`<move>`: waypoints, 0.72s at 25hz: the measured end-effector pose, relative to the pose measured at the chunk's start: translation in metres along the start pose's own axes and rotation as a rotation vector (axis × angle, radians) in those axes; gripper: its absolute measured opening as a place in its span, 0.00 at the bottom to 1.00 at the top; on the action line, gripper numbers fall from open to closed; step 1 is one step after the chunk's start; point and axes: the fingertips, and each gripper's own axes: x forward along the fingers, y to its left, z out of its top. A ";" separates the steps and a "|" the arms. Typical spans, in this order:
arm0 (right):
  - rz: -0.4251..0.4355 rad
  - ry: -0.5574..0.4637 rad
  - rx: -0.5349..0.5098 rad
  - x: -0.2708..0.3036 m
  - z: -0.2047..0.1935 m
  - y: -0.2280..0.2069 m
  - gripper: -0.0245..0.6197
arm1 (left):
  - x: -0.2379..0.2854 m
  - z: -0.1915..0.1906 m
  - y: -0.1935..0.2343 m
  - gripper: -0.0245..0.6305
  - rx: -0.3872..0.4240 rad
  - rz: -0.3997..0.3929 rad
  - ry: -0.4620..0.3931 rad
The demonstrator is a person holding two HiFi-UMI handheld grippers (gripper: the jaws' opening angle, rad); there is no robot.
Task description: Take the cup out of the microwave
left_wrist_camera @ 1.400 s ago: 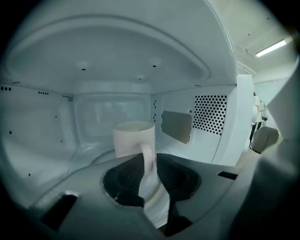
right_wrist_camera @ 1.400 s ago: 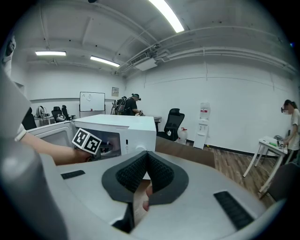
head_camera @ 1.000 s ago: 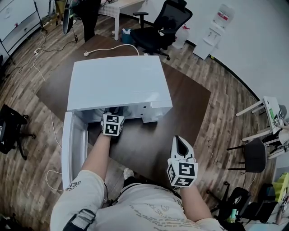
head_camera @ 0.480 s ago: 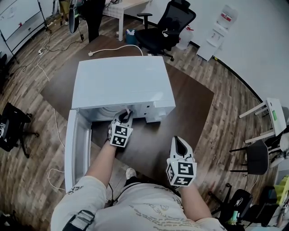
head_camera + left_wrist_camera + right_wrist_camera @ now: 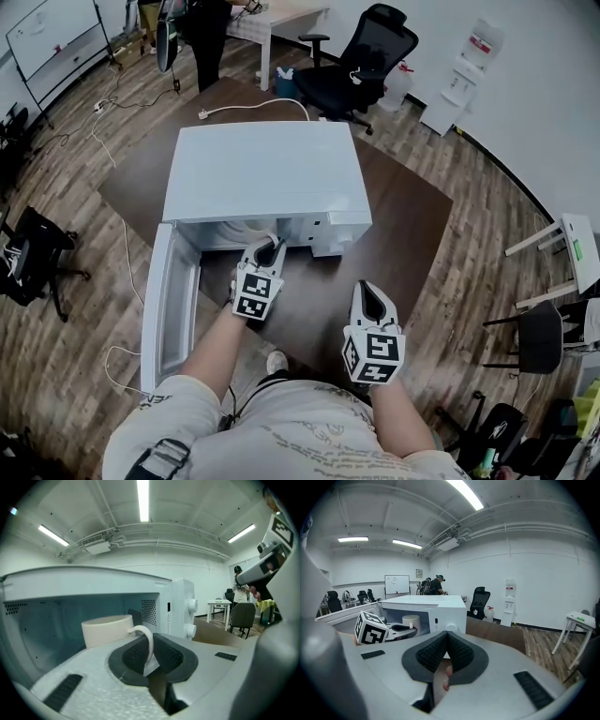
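A white microwave (image 5: 262, 173) stands on a brown table (image 5: 403, 216) with its door (image 5: 173, 300) swung open to the left. At the mouth of the cavity, my left gripper (image 5: 265, 251) is shut on the handle of a cream cup (image 5: 107, 629). In the left gripper view the thin handle (image 5: 149, 639) is pinched between the dark pads. The cup (image 5: 411, 619) also shows in the opening in the right gripper view. My right gripper (image 5: 371, 298) hovers over the table's near edge, right of the left one. It is shut with nothing in it.
The microwave's power cord (image 5: 253, 105) lies unplugged on the table behind it. A black office chair (image 5: 366, 56) and a standing person (image 5: 202, 28) are beyond the table. Another black chair (image 5: 33, 253) is on the floor to the left. White stools (image 5: 562, 253) stand at the right.
My left gripper has drawn back from deep in the microwave cavity toward me, bringing the cup by its handle to the opening. The right gripper has stayed in place.
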 end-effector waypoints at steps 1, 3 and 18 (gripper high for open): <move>0.008 -0.004 0.003 0.001 0.001 0.003 0.06 | -0.004 0.004 -0.003 0.10 0.006 -0.003 -0.005; 0.024 -0.012 0.007 0.003 0.003 0.008 0.06 | -0.014 0.012 -0.011 0.10 0.009 0.000 -0.014; 0.118 -0.135 0.090 0.009 0.013 0.047 0.06 | -0.082 0.057 -0.078 0.10 -0.014 -0.025 -0.016</move>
